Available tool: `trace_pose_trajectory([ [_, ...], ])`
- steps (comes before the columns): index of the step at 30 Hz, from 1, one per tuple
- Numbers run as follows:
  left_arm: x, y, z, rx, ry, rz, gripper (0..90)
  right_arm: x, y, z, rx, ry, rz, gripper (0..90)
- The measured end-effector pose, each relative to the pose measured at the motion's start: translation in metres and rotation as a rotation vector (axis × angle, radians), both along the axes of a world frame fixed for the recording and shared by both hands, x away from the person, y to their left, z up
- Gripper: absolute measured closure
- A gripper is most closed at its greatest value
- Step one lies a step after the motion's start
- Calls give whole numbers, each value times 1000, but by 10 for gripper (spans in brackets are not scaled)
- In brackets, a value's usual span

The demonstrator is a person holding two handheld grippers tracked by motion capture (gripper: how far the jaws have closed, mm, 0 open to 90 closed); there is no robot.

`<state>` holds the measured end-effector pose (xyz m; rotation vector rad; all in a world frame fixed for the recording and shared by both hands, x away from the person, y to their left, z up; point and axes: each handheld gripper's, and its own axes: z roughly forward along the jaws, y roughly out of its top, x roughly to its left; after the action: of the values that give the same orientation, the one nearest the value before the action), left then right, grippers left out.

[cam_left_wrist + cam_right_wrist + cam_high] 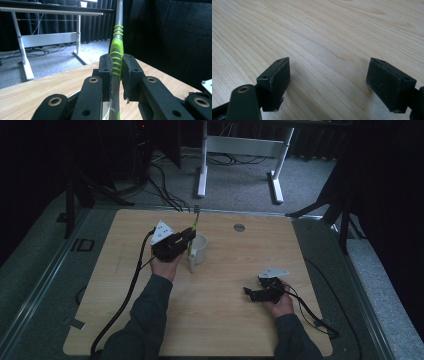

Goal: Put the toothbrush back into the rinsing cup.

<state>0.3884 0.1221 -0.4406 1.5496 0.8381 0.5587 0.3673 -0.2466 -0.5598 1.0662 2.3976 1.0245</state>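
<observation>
I see a lime-green and grey ribbed toothbrush (117,53) pinched by my black left gripper (116,71), which carries a pale grey triangular plate. Beside it stands a plain white ceramic mug (199,248). The light wood-grain table (225,320) runs in tan streaks beneath my black right gripper (328,81).

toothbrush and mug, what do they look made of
Toothbrush: likely plastic, a grey shaft with bright green ribbed grip bands that look like rubber, clamped between the left gripper pads. Mug: white and smooth, probably glazed ceramic, though the dim high view leaves plastic possible.
</observation>
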Motion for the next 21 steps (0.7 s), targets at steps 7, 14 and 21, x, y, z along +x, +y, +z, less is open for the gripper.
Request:
trace_pose_trajectory([
  [7,-1,-2,-5,-1,-10,23,793,0,0,0,0,0,0,189],
  [14,-1,-3,-8,10,-10,22,793,0,0,0,0,0,-1,189],
  [21,1,-6,-12,20,-8,21,792,0,0,0,0,0,0,189],
])
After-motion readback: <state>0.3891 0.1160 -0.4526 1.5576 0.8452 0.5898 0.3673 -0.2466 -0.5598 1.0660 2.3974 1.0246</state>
